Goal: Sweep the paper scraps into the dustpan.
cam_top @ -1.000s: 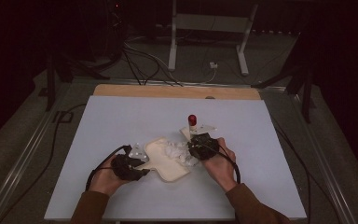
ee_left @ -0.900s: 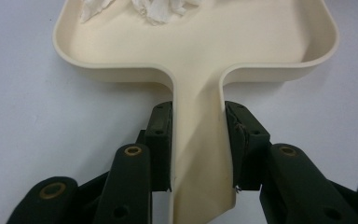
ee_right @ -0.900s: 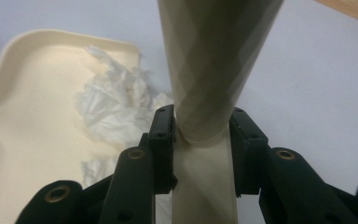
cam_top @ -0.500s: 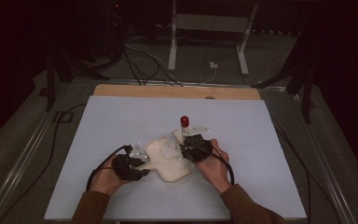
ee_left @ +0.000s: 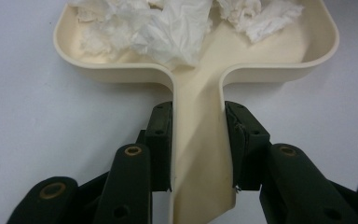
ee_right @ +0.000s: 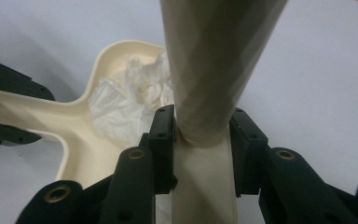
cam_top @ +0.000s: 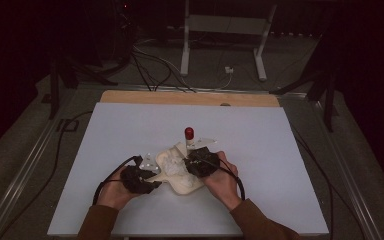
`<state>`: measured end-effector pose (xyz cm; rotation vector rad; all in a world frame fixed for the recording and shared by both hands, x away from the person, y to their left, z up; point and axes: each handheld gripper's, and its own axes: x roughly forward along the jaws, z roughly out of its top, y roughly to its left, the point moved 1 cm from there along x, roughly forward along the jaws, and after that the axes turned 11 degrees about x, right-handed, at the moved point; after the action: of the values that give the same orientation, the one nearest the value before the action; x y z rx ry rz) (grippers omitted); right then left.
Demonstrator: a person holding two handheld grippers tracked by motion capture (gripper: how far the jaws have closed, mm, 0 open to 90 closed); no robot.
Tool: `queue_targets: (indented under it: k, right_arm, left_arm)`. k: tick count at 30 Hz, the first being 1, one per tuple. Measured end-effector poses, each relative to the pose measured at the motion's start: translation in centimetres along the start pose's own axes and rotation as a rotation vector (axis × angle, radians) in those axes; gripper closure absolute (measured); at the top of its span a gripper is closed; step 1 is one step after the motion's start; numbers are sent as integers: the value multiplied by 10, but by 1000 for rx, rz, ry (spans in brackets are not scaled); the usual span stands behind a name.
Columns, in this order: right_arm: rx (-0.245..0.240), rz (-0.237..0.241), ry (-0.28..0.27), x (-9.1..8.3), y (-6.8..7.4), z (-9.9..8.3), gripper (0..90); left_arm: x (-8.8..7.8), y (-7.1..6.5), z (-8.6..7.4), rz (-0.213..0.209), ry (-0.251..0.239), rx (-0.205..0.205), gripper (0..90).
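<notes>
Cream dustpan [cam_top: 180, 176] sits on the near-middle of the white table [cam_top: 280, 150], pan end pointing far-right and handle pointing near-left. Crumpled white tissue [ee_left: 168, 28] is piled inside the pan, against its back wall in the left gripper view, so the sweeping job looks mostly done, with the scraps already collected. Left gripper [ee_left: 198, 140] is clamped narrow on the dustpan handle, pads pressing both of its side edges; likely it pins the pan flat so it doesn't slide while stuff gets pushed in. Left hand [cam_top: 112, 187] is low, at the near-left of the pan. Right gripper [ee_right: 201, 140] is clamped on the cream handle of a small brush [ee_right: 214, 60], with the handle running up between the pads. In the high view, the brush's red tip [cam_top: 189, 133] sticks up on the far side of the right hand [cam_top: 220, 175]; I can't see the bristle end. A clear plastic bit [cam_top: 205, 141] lies just right of the red tip, and I can't tell what it is. The brush sits right over the pan's right edge, probably to nudge the last tissue deeper. The risk is tissue spilling over the open lip if the pan tilts. A wooden strip [cam_top: 190, 98] runs along the table's far edge, with cables [cam_top: 150, 70] on the floor beyond.
</notes>
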<state>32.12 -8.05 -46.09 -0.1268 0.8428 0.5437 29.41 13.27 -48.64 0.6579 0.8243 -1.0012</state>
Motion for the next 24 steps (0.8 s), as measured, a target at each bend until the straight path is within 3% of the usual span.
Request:
queue_targets:
  k: [8, 15, 24]
  right_arm:
    - [-8, 15, 0, 0, 8, 0, 667]
    - [11, 100, 3, -5, 18, 5, 668]
    - [-2, 116, 1, -6, 26, 5, 668]
  left_arm:
    - [-1, -1, 0, 3, 2, -1, 663]
    - [0, -3, -2, 10, -7, -6, 664]
    - [1, -6, -7, 37, -59, -23, 665]
